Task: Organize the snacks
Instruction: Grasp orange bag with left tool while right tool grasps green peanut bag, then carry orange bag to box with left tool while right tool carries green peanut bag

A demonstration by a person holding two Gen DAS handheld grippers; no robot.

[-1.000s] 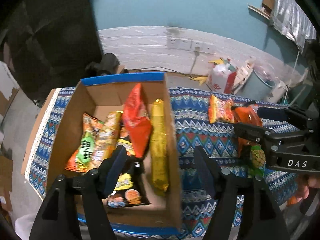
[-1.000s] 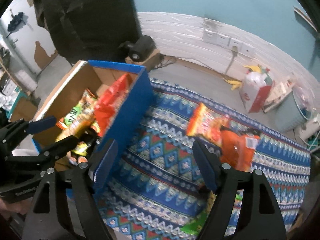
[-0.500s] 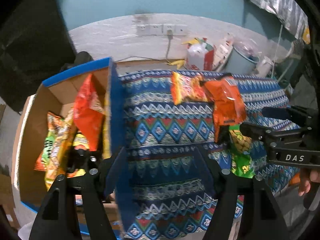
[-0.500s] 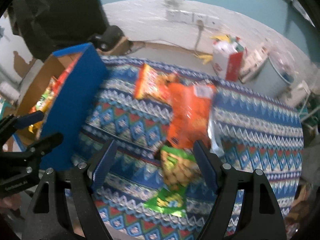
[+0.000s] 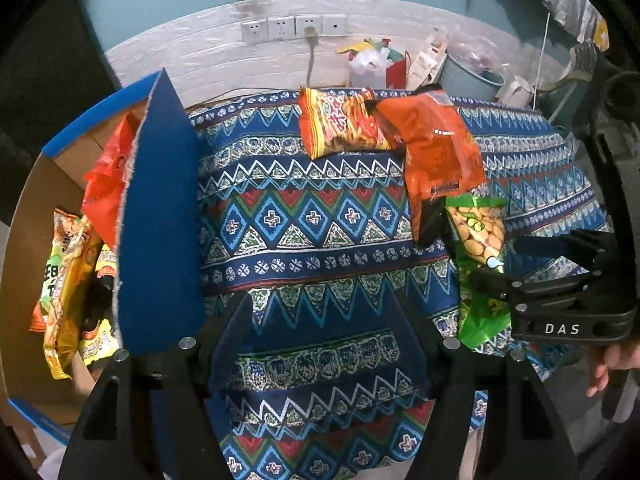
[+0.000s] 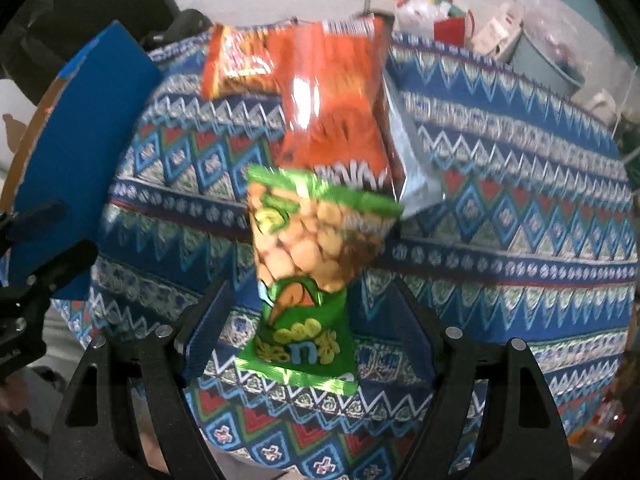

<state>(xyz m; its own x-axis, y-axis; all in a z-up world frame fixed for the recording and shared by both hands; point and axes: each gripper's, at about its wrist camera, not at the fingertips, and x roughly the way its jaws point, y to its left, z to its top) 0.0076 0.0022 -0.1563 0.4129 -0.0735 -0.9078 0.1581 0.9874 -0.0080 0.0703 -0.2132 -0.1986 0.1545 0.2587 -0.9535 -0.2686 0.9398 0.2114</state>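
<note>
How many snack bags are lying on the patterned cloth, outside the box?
3: a yellow-orange bag at the far edge, an orange bag overlapping it, a green bag nearest the right gripper. Others may hide beneath.

White letters "DAS" on side of right gripper (image 5: 560,280) body, seen in left wrist view. Large Chinese character on green-and-yellow snack bag inside cardboard box (image 5: 28,208), cut off at edge, not legible. Green snack bag (image 6: 304,280) carries yellow bubble lettering, blurred, unreadable. Orange chip bag (image 6: 332,92) shows white lettering at lower edge, smeared, unreadable.
</note>
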